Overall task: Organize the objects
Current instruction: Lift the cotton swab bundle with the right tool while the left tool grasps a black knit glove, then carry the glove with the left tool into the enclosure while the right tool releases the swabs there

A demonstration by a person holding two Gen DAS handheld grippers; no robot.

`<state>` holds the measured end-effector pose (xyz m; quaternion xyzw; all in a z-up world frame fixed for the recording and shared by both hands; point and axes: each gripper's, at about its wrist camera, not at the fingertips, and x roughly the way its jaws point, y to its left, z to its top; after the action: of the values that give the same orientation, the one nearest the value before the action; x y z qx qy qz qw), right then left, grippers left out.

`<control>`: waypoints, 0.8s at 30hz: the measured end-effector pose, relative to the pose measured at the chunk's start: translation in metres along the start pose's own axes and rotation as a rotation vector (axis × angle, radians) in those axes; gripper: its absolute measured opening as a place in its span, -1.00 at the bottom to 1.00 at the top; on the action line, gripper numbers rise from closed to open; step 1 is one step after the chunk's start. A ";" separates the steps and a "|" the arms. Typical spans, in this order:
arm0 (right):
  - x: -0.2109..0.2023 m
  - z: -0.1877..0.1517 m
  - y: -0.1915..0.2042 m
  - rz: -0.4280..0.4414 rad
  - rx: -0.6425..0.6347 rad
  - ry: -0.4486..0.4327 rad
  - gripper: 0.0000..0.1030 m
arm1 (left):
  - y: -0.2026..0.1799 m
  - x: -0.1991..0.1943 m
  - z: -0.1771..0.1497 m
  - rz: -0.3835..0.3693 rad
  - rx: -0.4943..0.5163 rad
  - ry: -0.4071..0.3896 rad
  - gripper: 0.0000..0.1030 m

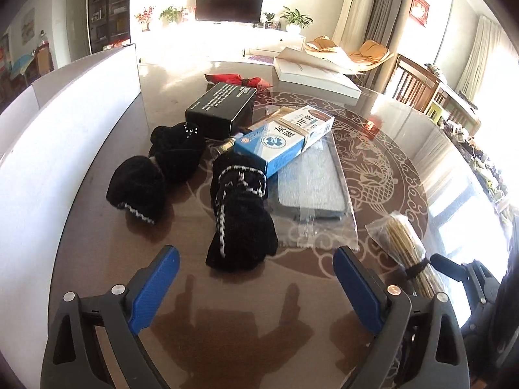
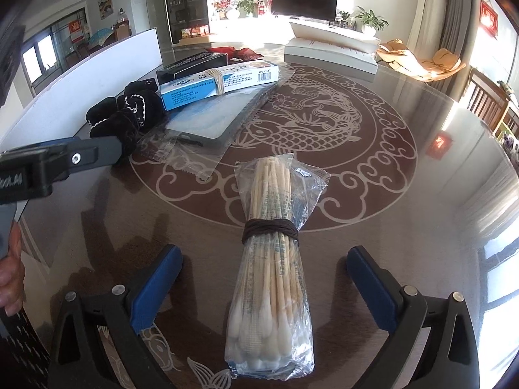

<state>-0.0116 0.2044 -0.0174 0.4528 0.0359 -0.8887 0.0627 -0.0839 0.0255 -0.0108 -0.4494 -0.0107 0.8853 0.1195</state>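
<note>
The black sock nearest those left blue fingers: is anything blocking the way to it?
Nothing visible does. The left gripper stands open, and only bare table lies between its fingers and the black sock. The blue box rests on the sock's far end, beyond the approach.

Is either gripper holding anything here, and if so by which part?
Nothing is held. The right gripper stands open around the cotton swab bundle without touching it; the left gripper is open over bare table.

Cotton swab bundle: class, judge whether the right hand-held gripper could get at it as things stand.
Probably yes. The right hand-held gripper is open, and the cotton swab bundle lies on the table between its fingers, untouched, with nothing across it.
</note>
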 end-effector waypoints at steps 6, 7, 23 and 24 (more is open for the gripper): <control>0.000 0.000 0.001 0.000 0.000 0.001 0.99 | 0.015 0.019 0.008 -0.010 -0.032 0.041 -0.41; 0.000 0.000 0.001 0.001 0.000 0.001 1.00 | 0.016 0.014 0.001 -0.010 -0.024 0.049 -0.41; 0.001 0.015 -0.010 0.110 -0.015 0.135 0.85 | 0.016 -0.017 -0.048 0.087 0.119 0.100 -0.38; -0.002 0.019 -0.015 0.106 -0.007 0.142 0.62 | 0.014 -0.018 -0.049 0.074 0.129 0.099 -0.40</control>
<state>-0.0278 0.2172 -0.0048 0.5156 0.0193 -0.8497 0.1084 -0.0378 0.0037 -0.0277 -0.4840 0.0687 0.8646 0.1159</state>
